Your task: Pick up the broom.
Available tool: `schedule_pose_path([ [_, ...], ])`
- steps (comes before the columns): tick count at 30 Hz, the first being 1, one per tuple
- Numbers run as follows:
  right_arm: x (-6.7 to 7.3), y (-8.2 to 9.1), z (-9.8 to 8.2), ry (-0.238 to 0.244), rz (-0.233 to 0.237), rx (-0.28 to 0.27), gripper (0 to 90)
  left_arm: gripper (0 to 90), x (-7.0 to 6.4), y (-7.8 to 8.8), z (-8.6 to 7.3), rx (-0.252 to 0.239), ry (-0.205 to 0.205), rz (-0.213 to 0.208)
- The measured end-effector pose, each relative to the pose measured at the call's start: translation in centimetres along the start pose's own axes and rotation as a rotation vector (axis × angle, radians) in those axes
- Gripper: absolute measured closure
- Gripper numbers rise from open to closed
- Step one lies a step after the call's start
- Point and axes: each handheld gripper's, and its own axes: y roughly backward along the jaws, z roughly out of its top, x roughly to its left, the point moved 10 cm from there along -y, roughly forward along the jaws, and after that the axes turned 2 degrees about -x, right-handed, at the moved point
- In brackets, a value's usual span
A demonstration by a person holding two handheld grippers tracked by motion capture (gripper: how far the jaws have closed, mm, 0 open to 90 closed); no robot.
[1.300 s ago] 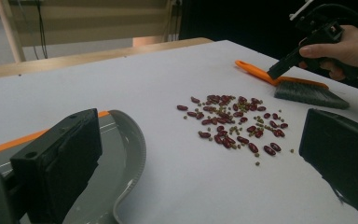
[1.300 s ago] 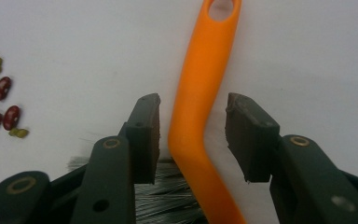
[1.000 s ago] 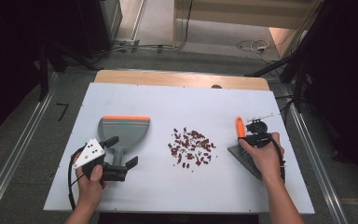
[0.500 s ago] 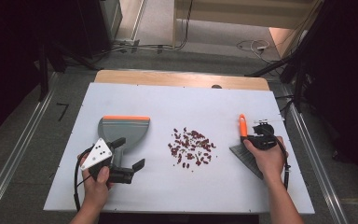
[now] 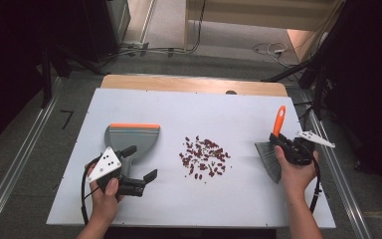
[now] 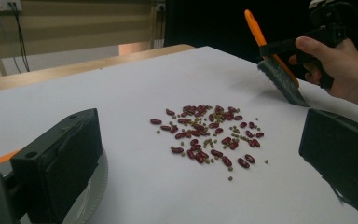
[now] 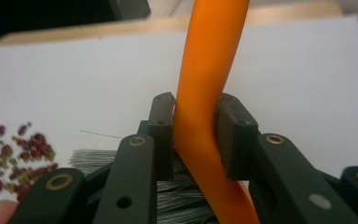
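A pile of red beans and small green ones (image 5: 204, 157) (image 6: 205, 135) lies mid-table. At the left sits a grey dustpan (image 5: 132, 137) with an orange edge; its rim (image 6: 95, 186) is under my left jaw. My left gripper (image 5: 140, 163) (image 6: 200, 135) hovers at the pan's near side, open and holding nothing, aimed at the beans. To the right, my right gripper (image 5: 289, 145) (image 7: 196, 126) is shut on the orange handle (image 5: 279, 119) (image 7: 209, 70) of a brush. Its grey bristles (image 5: 268, 158) (image 6: 282, 81) slant down to the table.
The white tabletop (image 5: 229, 109) has a wooden strip (image 5: 194, 83) along its far edge. Metal rails run down both sides on the floor, and cables lie on the floor beyond the table. The right hand (image 6: 335, 65) is seen across the beans.
The right hand has carried the brush a little to the right and farther back, with its handle tipped up more. The left hand has barely shifted.
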Motion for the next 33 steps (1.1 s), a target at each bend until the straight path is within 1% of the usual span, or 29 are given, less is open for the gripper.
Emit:
schedule_pose_path([
  [1, 0.0, 0.2, 0.3, 0.001, -0.001, -0.017, 68.0, 0.0, -0.1, -0.1, 0.1, -0.002, -0.001, 0.0],
  [2, 0.2, 0.4, 0.5, -0.001, 0.018, -0.038, 68.0, 0.0, -0.2, -0.2, 0.2, -0.004, 0.0, -0.004],
  [3, 0.4, 0.7, 0.8, -0.005, 0.024, -0.066, 68.1, 0.0, -0.3, -0.4, 0.3, -0.005, -0.003, -0.005],
  [4, 0.5, 0.8, 1.0, -0.007, 0.04, -0.073, 68.1, 0.0, -0.4, -0.5, 0.4, -0.003, -0.006, -0.009],
  [5, 0.7, 1.0, 1.3, -0.011, 0.04, -0.09, 68.2, 0.0, -0.5, -0.7, 0.5, -0.004, -0.006, -0.012],
  [6, 0.7, 1.1, 1.5, 0.003, 0.024, -0.111, 68.2, 0.0, -0.5, -0.9, 0.6, -0.004, -0.009, -0.014],
  [8, 1.1, 1.3, 1.9, 0.01, 0.038, -0.13, 68.3, 0.0, -0.7, -1.3, 0.8, -0.006, -0.009, -0.018],
  [9, 1.3, 1.5, 2.2, 0.01, 0.034, -0.149, 68.4, 0.0, -0.8, -1.5, 0.9, -0.004, -0.012, -0.021],
  [11, 1.8, 1.8, 2.6, 0.009, 0.052, -0.163, 68.4, 0.0, -0.9, -1.8, 1.0, -0.006, -0.013, -0.025],
  [12, 1.9, 2.0, 2.9, 0.014, 0.049, -0.179, 68.4, 0.0, -0.9, -2.0, 1.2, -0.007, -0.016, -0.024],
  [14, 2.5, 2.4, 3.4, 0.007, 0.069, -0.199, 68.5, 0.0, -1.0, -2.2, 1.3, -0.012, -0.017, -0.026],
  [15, 2.8, 2.5, 3.7, 0.008, 0.072, -0.21, 68.5, 0.0, -1.1, -2.5, 1.5, -0.012, -0.022, -0.029],
  [17, 3.3, 2.8, 4.1, -0.002, 0.094, -0.223, 68.5, 0.0, -1.2, -2.9, 1.7, -0.015, -0.024, -0.029],
  [18, 3.5, 2.9, 4.3, -0.003, 0.098, -0.232, 68.5, 0.0, -1.3, -3.1, 1.8, -0.015, -0.027, -0.034],
  [22, 5.0, 3.4, 4.9, 0.009, 0.128, -0.253, 68.5, 0.0, -1.9, -3.9, 2.0, -0.015, -0.034, -0.045],
  [23, 5.0, 3.4, 4.9, 0.009, 0.128, -0.253, 68.5, 0.0, -1.9, -3.9, 2.0, -0.015, -0.034, -0.045],
  [24, 5.7, 3.5, 5.2, 0.021, 0.139, -0.263, 68.5, 0.0, -2.3, -4.5, 2.1, -0.011, -0.04, -0.054],
  [25, 5.9, 3.6, 5.3, 0.023, 0.144, -0.263, 68.5, 0.0, -2.3, -4.5, 2.1, -0.011, -0.04, -0.054],
  [27, 6.5, 3.7, 5.4, 0.021, 0.162, -0.269, 68.5, 0.0, -2.9, -5.3, 2.3, -0.009, -0.042, -0.067],
  [31, 7.9, 3.8, 5.6, 0.026, 0.192, -0.275, 68.5, 0.0, -3.3, -5.9, 2.3, -0.007, -0.038, -0.078],
  [32, 7.9, 3.8, 5.6, 0.026, 0.192, -0.275, 68.5, 0.0, -3.4, -6.1, 2.3, -0.006, -0.04, -0.081],
  [33, 8.6, 3.9, 5.6, 0.029, 0.21, -0.278, 68.5, 0.0, -3.6, -6.4, 2.4, -0.005, -0.04, -0.085],
])
